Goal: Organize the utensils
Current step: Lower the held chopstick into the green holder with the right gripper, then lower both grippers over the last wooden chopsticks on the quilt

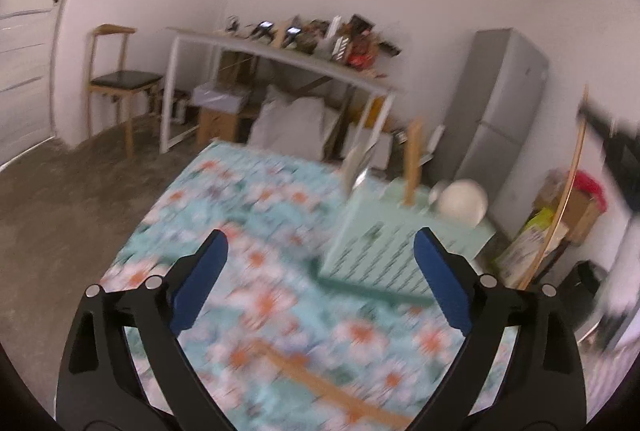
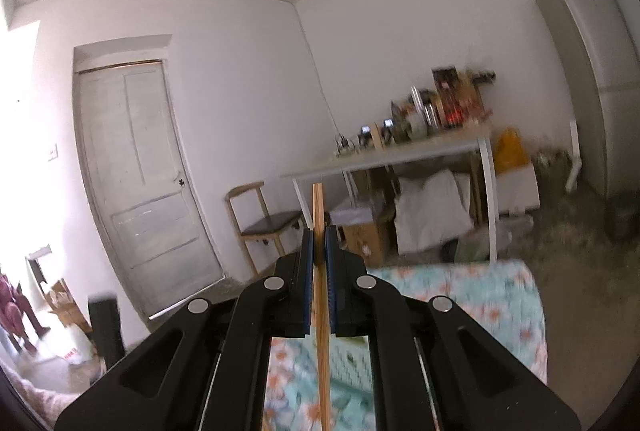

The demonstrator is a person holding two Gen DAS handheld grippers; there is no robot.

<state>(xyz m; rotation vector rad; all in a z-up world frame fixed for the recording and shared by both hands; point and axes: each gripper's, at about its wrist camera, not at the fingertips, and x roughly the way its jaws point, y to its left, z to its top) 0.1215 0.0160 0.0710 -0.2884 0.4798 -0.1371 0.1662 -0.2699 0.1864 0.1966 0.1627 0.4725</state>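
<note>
Over the floral-clothed counter (image 1: 256, 191) the left tool (image 1: 320, 263) hovers with its blue pads (image 1: 200, 287) spread wide and nothing between them. Beyond it on the cloth stands a pale green utensil holder (image 1: 384, 251), its perforated side toward the camera. A wooden handle (image 1: 412, 163) sticks up out of the holder, a metal utensil (image 1: 358, 163) leans at its left corner, and a white rounded piece (image 1: 462, 201), possibly a ladle bowl, shows at its right; blur makes it hard to be sure. Near the bottom of the left wrist view a flat wooden utensil (image 1: 320, 387) lies on the cloth, apart from the holder.

The right tool (image 2: 319, 243) is clenched on a thin wooden stick (image 2: 320, 215), which stands nearly upright between the pads and runs down past the tool body, above the counter edge. From the left wrist view the same stick appears as a long bowed line at the right.

A cluttered white table (image 1: 280, 51), a wooden chair (image 1: 120, 83) and a grey fridge (image 1: 500, 103) stand behind.
</note>
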